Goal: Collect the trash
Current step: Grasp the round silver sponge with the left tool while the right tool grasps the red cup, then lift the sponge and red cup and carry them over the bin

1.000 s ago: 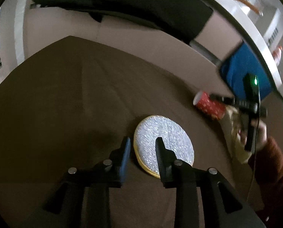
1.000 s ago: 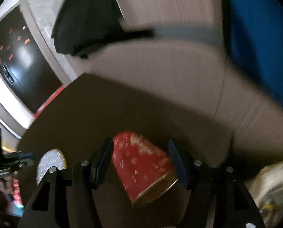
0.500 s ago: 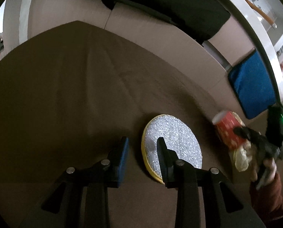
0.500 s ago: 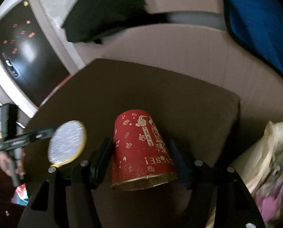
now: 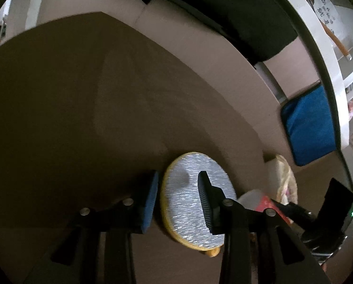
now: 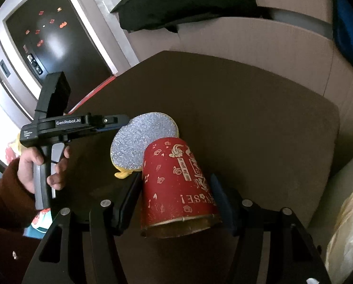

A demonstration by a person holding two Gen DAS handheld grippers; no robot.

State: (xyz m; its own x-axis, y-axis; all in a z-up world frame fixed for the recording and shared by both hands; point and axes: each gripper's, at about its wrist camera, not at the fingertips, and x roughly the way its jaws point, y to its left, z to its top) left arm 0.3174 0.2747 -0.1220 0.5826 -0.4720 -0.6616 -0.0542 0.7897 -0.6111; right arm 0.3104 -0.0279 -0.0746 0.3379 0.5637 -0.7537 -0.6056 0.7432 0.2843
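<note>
Since the earlier frame the right gripper (image 6: 175,197) has carried the red paper cup (image 6: 178,184) across to just beside the round glittery pad (image 5: 195,203), which lies on the brown table (image 5: 81,118). Its jaws clamp the cup's sides, rim nearest the camera. Left gripper (image 5: 177,198) has just been opening; its jaws straddle the pad's edge without pressing it. A pale bag (image 6: 347,224) sits at right.

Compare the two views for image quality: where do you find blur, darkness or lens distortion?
Left wrist view: dim, the silver disc streaked by motion blur, the white ledge bowed by the fisheye. Right wrist view: sharper, the red cup print legible, corners dark.
</note>
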